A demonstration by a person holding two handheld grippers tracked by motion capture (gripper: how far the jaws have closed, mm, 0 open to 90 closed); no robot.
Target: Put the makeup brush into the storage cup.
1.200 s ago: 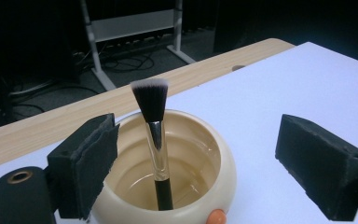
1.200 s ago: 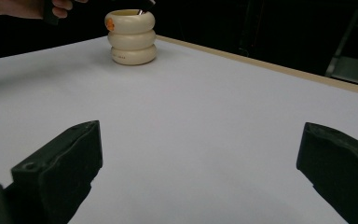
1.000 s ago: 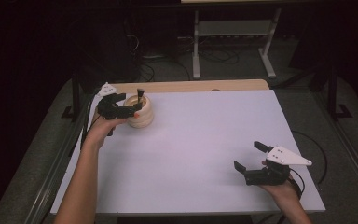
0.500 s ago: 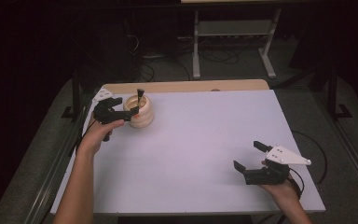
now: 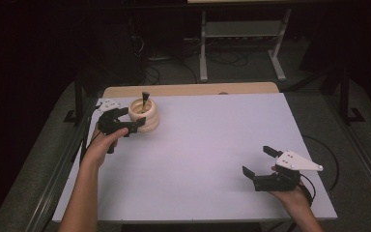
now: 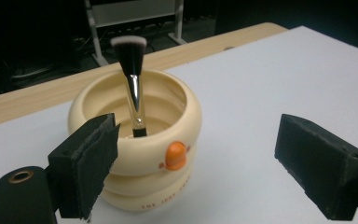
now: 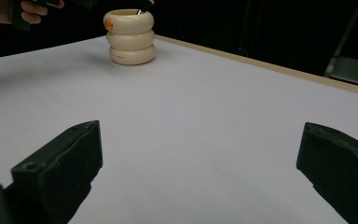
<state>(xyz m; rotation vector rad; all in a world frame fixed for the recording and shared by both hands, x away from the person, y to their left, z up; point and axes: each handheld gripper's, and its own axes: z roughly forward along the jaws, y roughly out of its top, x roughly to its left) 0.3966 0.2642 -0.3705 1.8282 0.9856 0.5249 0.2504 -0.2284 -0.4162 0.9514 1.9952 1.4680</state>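
Note:
A cream ribbed cup (image 5: 147, 121) with an orange spot (image 6: 175, 156) stands at the far left of the white table (image 5: 198, 154). A black make-up brush (image 5: 145, 99) stands upright in it, bristles up. My left gripper (image 5: 134, 117) is open just left of the cup, level with its side. In the left gripper view the cup (image 6: 135, 149) sits in front of the left jaw, with the brush (image 6: 133, 79) rising from it. My right gripper (image 5: 258, 162) is open and holds nothing over the near right of the table. Its view shows the cup (image 7: 129, 37) far off.
A wooden strip (image 5: 188, 89) runs along the table's far edge. Behind it stands a metal frame (image 5: 241, 43) with cables on the dark floor. Black rails (image 5: 77, 140) flank the table's left side. The person's other hand (image 7: 25, 9) appears at the top left of the right gripper view.
My left gripper has drawn back a little from the cup, leftward and toward the person, with its jaws open. The brush stays in the cup. The right gripper has not moved.

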